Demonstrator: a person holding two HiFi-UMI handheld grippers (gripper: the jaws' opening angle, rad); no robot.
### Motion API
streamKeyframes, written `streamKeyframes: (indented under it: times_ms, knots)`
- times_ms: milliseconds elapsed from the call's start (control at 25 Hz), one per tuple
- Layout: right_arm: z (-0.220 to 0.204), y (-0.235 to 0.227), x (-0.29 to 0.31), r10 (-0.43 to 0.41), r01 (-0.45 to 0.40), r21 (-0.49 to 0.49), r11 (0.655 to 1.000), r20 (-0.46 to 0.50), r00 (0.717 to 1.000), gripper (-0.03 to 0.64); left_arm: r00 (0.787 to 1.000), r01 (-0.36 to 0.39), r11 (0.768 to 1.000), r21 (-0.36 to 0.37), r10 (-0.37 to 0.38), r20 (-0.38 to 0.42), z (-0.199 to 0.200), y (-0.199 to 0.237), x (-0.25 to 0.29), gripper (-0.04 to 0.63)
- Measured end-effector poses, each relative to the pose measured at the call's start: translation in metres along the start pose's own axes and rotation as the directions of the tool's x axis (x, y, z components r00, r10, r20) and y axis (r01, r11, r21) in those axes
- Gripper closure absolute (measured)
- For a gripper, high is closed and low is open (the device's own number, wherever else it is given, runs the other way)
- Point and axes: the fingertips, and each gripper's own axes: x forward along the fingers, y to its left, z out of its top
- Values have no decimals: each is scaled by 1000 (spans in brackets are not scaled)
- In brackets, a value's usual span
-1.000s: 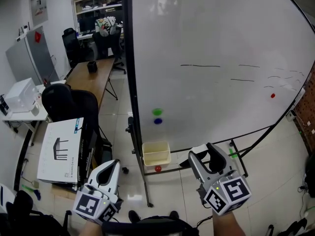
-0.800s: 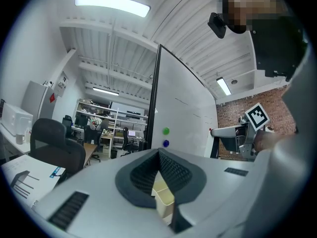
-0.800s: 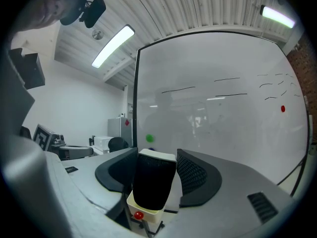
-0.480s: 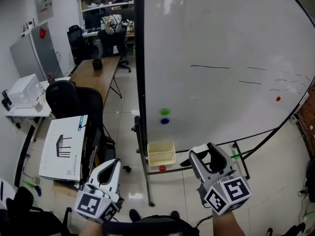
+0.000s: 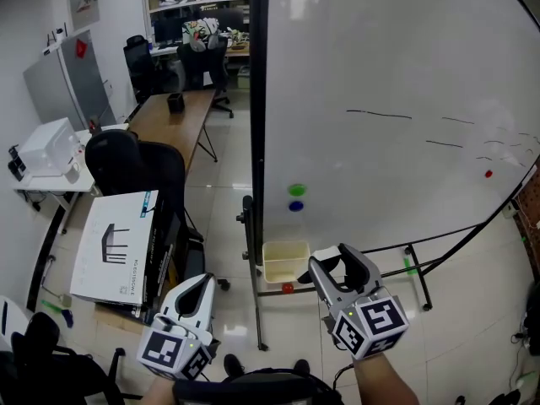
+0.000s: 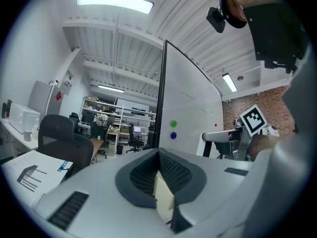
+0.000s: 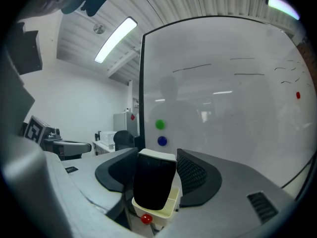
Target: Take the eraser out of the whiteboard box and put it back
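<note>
Since the earlier frames the right gripper [image 5: 333, 260] has closed in on the whiteboard box [image 5: 274, 275]. The gap between them in the head view is now clearly narrower, and the gripper sits lower against the whiteboard [image 5: 396, 99]. Its jaws stand wide, clamped on the eraser [image 7: 154, 182], which stands upright between the pads with its pale back uppermost. The eraser is therefore out of the box. The open box lies just ahead of and below the jaws, directly beneath the eraser's lower end in the right gripper view. Judgement: the removal is done and the return is under way, with lowering into the box and release still outstanding. The right gripper points roughly level at the board. The left gripper [image 5: 201, 282] is held low and well apart from the box, also level, its jaws drawn together on nothing.
</note>
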Motion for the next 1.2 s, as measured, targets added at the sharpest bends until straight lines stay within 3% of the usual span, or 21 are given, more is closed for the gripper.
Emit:
streamKeyframes:
  times_ms: [400, 680, 1200]
  knots:
    - [-75, 19, 57, 26, -26, -3, 1000, -73, 997, 342, 998, -53, 998, -37, 51, -46, -29, 29, -1, 574]
    - [-93, 15, 74, -14, 13, -19, 1000, -62, 998, 342, 994, -81, 995, -49, 78, -73, -41, 45, -3, 574]
    - [-159, 34, 97, -32, 15, -93, 996, -190, 981, 342, 992, -90, 993, -71, 83, -96, -52, 60, -1, 574]
